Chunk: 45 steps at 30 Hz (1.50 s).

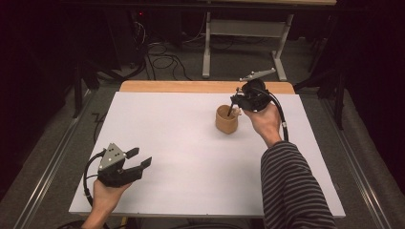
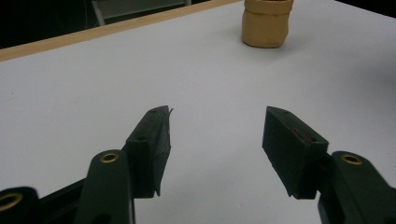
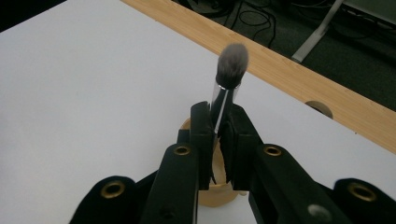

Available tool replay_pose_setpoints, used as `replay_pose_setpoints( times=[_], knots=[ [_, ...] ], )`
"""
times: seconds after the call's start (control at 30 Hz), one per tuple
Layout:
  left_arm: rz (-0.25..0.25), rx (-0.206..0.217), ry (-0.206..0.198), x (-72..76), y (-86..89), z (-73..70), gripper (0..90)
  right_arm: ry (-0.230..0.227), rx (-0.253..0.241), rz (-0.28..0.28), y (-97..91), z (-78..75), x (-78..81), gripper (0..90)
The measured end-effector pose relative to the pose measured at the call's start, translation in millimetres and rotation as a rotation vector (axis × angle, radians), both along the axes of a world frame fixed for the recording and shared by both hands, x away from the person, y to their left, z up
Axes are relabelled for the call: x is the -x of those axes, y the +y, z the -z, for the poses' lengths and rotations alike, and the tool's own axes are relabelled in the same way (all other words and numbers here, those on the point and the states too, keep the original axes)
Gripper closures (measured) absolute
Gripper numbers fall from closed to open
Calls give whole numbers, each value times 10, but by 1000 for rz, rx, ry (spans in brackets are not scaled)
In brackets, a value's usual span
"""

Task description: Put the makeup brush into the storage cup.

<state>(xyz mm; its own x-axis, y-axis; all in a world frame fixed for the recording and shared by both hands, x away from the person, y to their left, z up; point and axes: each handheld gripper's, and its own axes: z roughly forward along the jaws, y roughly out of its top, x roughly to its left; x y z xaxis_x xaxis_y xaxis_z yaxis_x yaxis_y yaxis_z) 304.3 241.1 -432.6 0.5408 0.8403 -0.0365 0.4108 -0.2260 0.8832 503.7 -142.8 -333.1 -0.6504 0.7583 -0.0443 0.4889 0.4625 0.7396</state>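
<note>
A tan cup (image 1: 226, 119) stands on the white table (image 1: 191, 157), right of centre toward the far edge. My right gripper (image 1: 235, 106) hovers just over the cup's rim, shut on a makeup brush (image 3: 228, 81) with a silver ferrule and grey bristles that stick up past the jaws. In the right gripper view the cup (image 3: 215, 186) sits directly under the jaws, mostly hidden. My left gripper (image 1: 139, 160) rests near the table's front left, open and empty. The left gripper view shows the cup (image 2: 267, 22) far ahead beyond my left gripper (image 2: 215, 135).
A wooden strip (image 1: 205, 87) runs along the table's far edge. Beyond it are a grey table frame (image 1: 248, 36) and cables on the floor (image 1: 162, 59). Metal rails (image 1: 52, 157) flank the table on both sides.
</note>
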Motion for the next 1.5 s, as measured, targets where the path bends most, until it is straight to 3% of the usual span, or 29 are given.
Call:
replay_pose_setpoints(
  times=[0.43,1.07,1.33,1.5],
  knots=[
    [2,-3,-2,3,-13,-4,421,32,10,19,11,171,-82,852],
    [3,-4,-5,1,-19,-7,422,68,22,21,66,290,-140,844],
    [5,-6,-6,6,-21,-11,422,76,23,25,67,315,-140,715],
    [5,-6,-7,7,-24,-12,422,69,14,22,51,296,-125,681]
  ],
)
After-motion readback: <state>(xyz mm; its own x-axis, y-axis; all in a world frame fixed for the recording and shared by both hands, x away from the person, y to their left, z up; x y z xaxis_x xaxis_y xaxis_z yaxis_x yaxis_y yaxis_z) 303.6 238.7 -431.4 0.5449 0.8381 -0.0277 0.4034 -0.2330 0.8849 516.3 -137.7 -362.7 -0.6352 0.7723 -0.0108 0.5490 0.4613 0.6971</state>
